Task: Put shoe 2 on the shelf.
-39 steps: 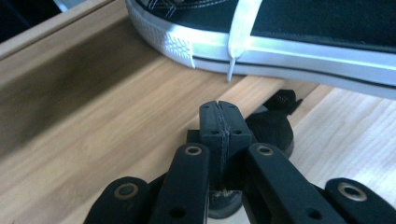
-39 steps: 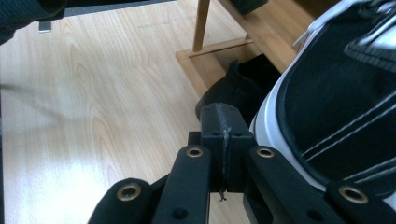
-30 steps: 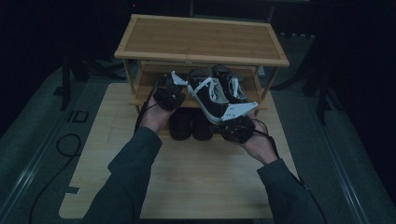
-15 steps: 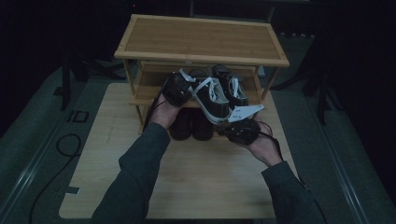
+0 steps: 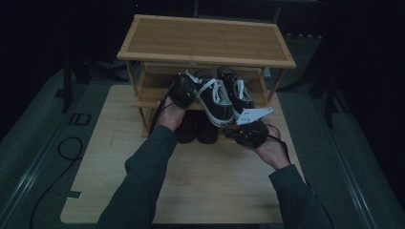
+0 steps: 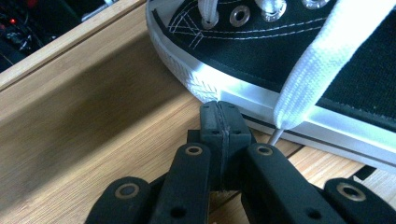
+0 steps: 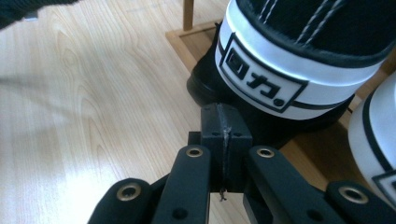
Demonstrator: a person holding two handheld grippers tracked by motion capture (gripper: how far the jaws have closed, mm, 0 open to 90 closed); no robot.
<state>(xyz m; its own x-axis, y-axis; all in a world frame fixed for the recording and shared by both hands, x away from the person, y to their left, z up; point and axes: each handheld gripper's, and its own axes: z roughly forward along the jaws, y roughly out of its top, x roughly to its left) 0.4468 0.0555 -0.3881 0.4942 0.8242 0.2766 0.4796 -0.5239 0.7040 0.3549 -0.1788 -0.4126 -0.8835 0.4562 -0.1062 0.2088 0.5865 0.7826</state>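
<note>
- The left gripper (image 6: 219, 114) has its jaws pressed flat together with nothing between them. Its closed tip sits against the white rubber sidewall of the nearer sneaker (image 6: 299, 65), by the toe; a loose white lace (image 6: 322, 65) hangs just beside it. With the jaws together the tip serves as a blunt pusher, not a clamp.
- The right gripper (image 7: 224, 122) is likewise closed on nothing. Its tip is at the heel of that sneaker (image 7: 299, 56), under the white heel patch with the black logo. One tool at the toe side and one at the heel would let the person steer the shoe from both ends, I judge.
- In the high view the left gripper (image 5: 183, 90) is at the shelf's left side and the right gripper (image 5: 249, 133) at its front right.
- The nearer sneaker (image 5: 215, 100) lies on the middle shelf of the bamboo shoe rack (image 5: 205, 40), heel overhanging the front edge; its mate (image 5: 237, 93) lies just beside it, toward the right.
- A dark pair of shoes (image 5: 197, 131) sits on the lowest level, below.
- The rack stands at the far edge of the tabletop (image 5: 205, 181).
</note>
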